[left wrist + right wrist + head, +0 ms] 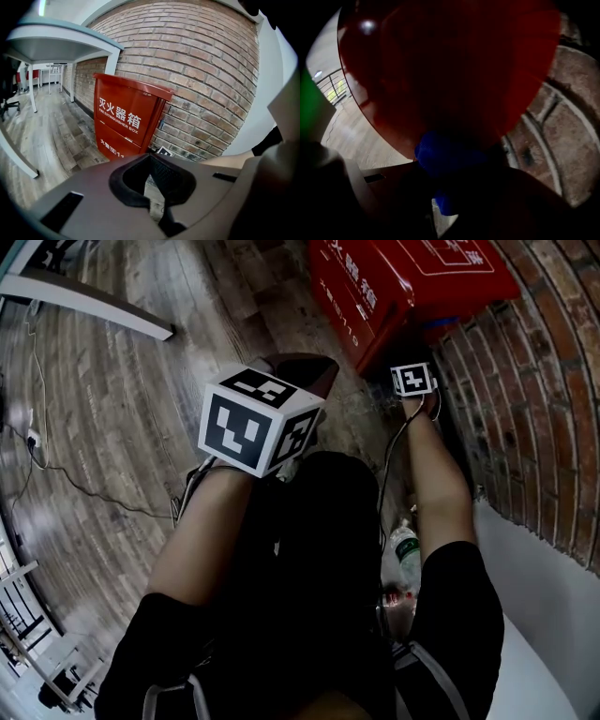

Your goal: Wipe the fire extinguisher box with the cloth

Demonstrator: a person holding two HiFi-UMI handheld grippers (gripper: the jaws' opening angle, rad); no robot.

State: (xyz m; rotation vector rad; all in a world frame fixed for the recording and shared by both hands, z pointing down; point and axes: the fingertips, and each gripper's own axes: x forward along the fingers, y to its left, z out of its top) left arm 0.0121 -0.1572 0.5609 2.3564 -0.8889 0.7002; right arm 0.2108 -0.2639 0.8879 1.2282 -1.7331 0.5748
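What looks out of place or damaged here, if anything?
Nothing looks damaged or spilled. The only stray thing is a plastic bottle on the floor by the white wall, beside the person's right arm. The box looks intact.

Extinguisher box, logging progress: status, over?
Left tongs shut, empty, off the box. Right tongs shut on blue cloth, up at the red box. Brick wall close alongside.

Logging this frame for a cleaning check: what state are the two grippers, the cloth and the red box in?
fire extinguisher box: upright against the brick wall, closed.
cloth: bunched, clamped, apparently against the box.
right gripper: shut on the cloth.
left gripper: shut, empty, off the box.
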